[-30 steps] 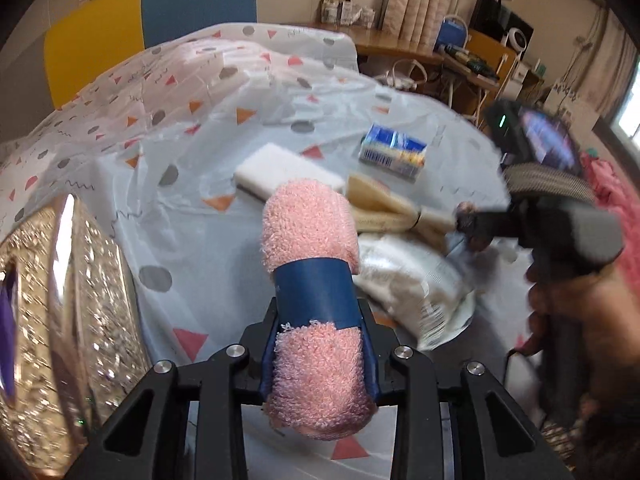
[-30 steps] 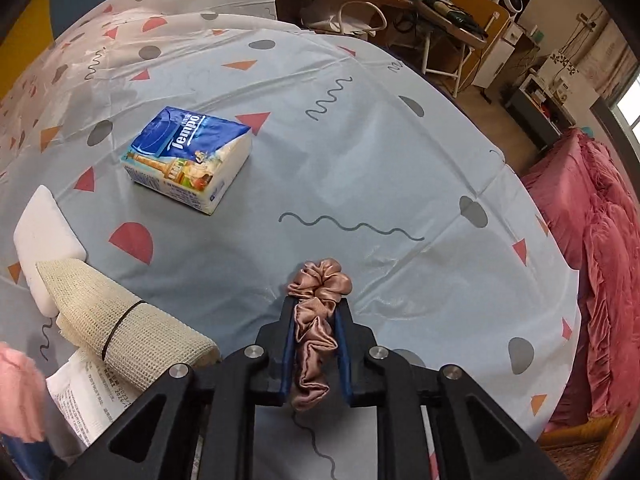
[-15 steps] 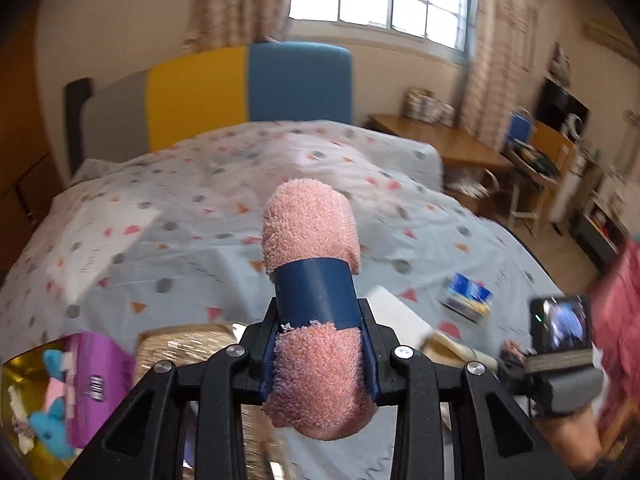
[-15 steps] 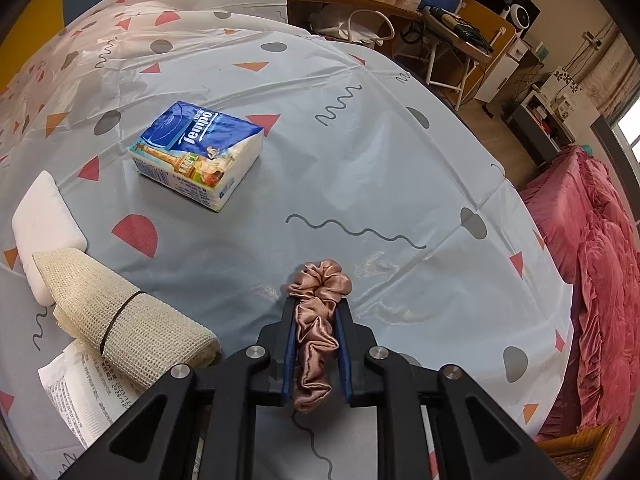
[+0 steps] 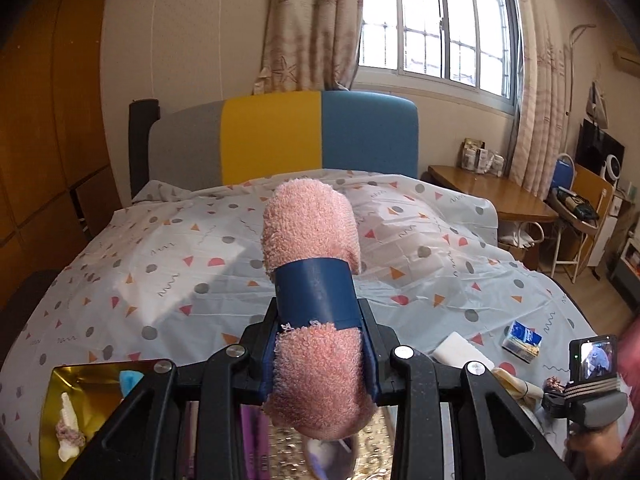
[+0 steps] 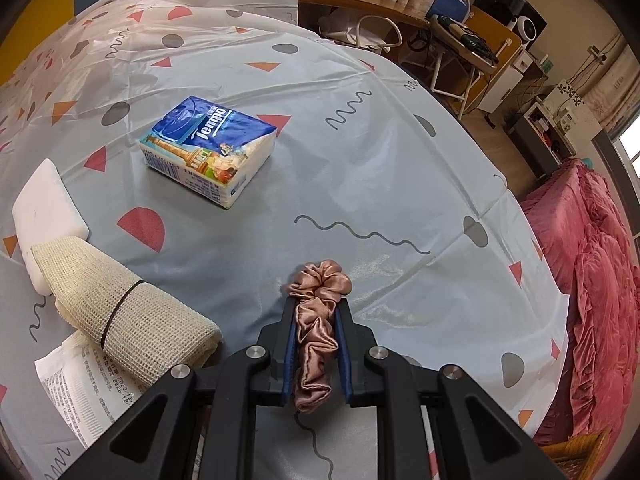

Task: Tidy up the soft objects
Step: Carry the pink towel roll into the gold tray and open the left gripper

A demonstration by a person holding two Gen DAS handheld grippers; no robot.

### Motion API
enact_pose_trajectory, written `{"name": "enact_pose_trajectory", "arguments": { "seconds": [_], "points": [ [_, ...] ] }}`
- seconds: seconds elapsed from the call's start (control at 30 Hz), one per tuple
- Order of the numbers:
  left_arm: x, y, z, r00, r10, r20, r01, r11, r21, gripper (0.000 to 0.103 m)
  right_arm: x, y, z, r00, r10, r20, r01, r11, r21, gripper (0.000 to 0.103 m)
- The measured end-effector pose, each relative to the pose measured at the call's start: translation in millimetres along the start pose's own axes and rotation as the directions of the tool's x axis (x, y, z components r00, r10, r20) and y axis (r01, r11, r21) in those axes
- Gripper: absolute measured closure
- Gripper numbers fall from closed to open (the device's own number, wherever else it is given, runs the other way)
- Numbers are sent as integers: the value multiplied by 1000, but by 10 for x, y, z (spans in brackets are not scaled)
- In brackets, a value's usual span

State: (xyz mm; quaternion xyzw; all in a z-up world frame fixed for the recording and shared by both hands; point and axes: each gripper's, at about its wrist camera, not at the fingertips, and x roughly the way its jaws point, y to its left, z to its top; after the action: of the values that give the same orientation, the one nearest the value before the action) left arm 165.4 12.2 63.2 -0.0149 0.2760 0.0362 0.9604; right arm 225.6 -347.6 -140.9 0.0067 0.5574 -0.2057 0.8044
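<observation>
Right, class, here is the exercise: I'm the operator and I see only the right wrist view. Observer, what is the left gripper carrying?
Observer: The left gripper is shut on a pink towel roll with a blue band around it.
Operator: My right gripper holds the scrunchie. Is there a container anywhere?
Observer: Yes, an open gold box shows below the left gripper, at the bottom left of its view.
Operator: Is it empty?
Observer: No, a blue item and a cream one lie inside.
</observation>
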Motion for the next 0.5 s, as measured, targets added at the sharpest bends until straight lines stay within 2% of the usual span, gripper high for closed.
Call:
{"name": "enact_pose_trajectory", "arguments": {
  "seconds": [0.1, 0.37, 0.5],
  "points": [
    [-146, 148, -2, 1000, 6, 24, -6, 1000, -7, 69, -1, 26, -8, 1000, -12, 3, 12, 1000, -12, 86],
    [-373, 730, -96, 999, 40, 15, -39, 998, -58, 68, 1, 28, -27, 1000, -16, 12, 16, 1000, -23, 86],
    [-373, 1143, -195, 990, 144, -4, -144, 989, -45, 68, -15, 75, -54, 999, -39, 25, 40, 998, -54, 86]
  ]
}}
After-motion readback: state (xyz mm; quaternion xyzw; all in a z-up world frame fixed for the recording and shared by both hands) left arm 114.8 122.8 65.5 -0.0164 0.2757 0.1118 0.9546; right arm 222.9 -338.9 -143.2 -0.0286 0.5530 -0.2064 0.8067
